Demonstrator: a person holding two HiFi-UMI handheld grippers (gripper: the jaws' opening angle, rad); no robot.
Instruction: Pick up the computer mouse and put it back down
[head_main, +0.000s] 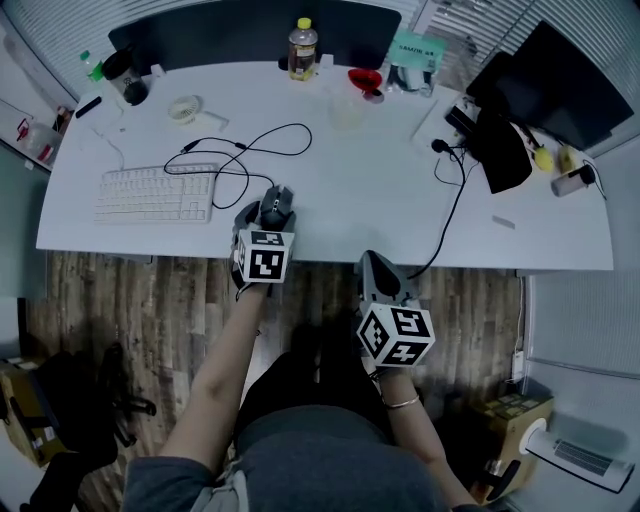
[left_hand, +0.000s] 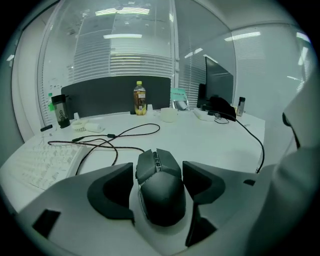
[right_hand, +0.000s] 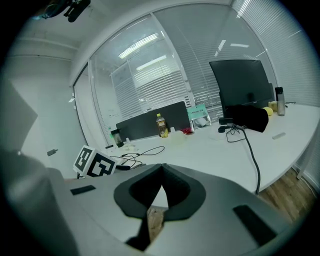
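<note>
Left claw (head_main: 266, 214) and mouse (left_hand: 159, 190) at the lower centre of the left gripper view. The mouse rests on the white tabletop (head_main: 380, 190), close to its near edge and right of the keyboard (head_main: 155, 193). It lies between the claw's two dark pads with its nose pointing away from me. The claw stands wide open, with a narrow gap showing on each side, so I read it as straddling the mouse without gripping it. I judge the step to be the approach to the pick-up, though the same pose would suit a release. If it is the pick-up, my next move is to close evenly on the mouse's flanks, keeping low so that the rounded shell does not squirt forward, and then lift straight up. The right claw (right_hand: 161, 170) is closed with its tips meeting, empty, and held off the tabletop's near edge over the wooden floor.
</note>
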